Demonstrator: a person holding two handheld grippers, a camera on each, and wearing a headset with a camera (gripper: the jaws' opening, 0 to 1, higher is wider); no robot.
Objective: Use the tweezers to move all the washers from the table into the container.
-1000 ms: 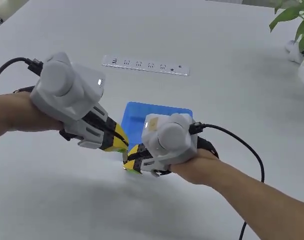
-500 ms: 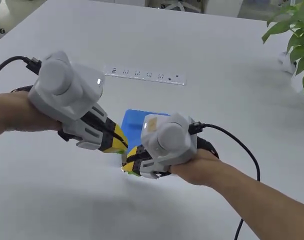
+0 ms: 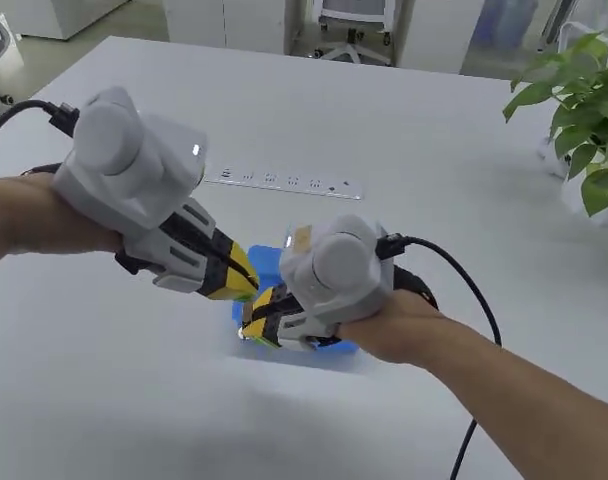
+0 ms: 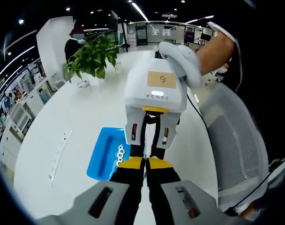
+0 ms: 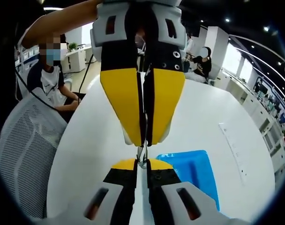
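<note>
Slippage is the main worry. The tweezers (image 5: 141, 152), a thin strip of bright, smooth metal, stand pinched between the flat yellow pads of the left hand-held gripper (image 5: 142, 140), whose jaws are closed on them. The right hand-held gripper (image 5: 141, 165) meets it tip to tip, its jaws drawn almost together round the tweezers' lower end (whether they truly clamp it, I cannot tell). If one side lets go before the other has a firm hold, so slick and narrow a tool could twist or drop onto the white tabletop (image 3: 414, 170). The washers (image 4: 120, 154), small pale rings, lie in a short row along one edge of the blue tray (image 4: 101, 161), a shallow, smooth rectangle with a groove, near both jaw tips. A falling tool could scatter them.
</note>
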